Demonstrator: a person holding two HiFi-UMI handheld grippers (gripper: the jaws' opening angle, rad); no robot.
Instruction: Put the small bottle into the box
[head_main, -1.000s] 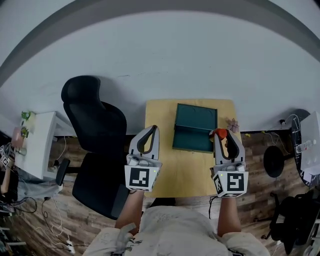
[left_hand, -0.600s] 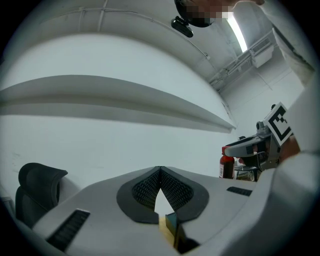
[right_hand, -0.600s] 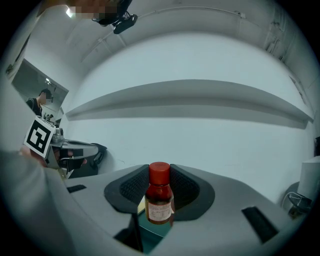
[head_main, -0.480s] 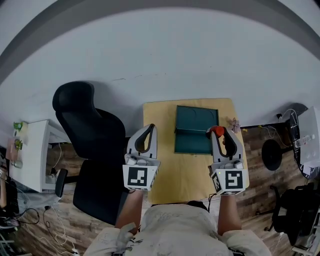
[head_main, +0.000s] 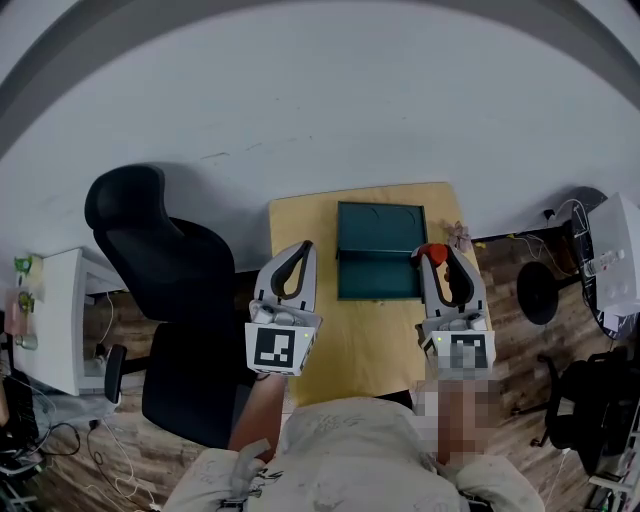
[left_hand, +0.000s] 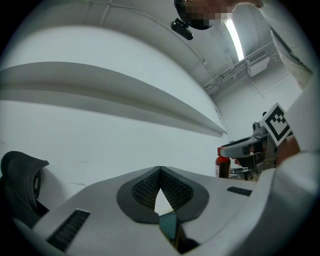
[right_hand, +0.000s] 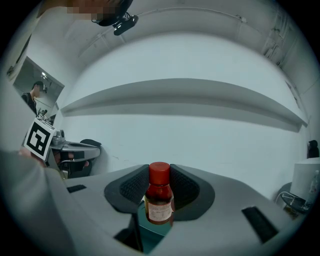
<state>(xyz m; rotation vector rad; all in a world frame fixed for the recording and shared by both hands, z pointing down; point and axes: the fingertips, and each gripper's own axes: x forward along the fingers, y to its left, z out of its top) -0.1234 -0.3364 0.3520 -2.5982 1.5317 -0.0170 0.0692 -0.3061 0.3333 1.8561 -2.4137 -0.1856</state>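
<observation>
The right claw is clamped on the small bottle. The bottle is held upright between the dark ribbed pads, and its red cap is raised to the level of the jaw tips. A pale label is seen on its brown body.

In the head view the bottle is carried in the air, just at the right edge of the box, near the line where the tray and the lid meet. A patch of dark green is seen directly below the bottle in the right gripper view. Whether the bottle is fully over the tray cannot be told.

The box is laid open on the far half of the wooden table, with its lid spread flat toward the wall.

The left claw is held over the table's left side, well apart from the box, with its jaws brought together at the tips. A black chair is stood to the left of the table.
</observation>
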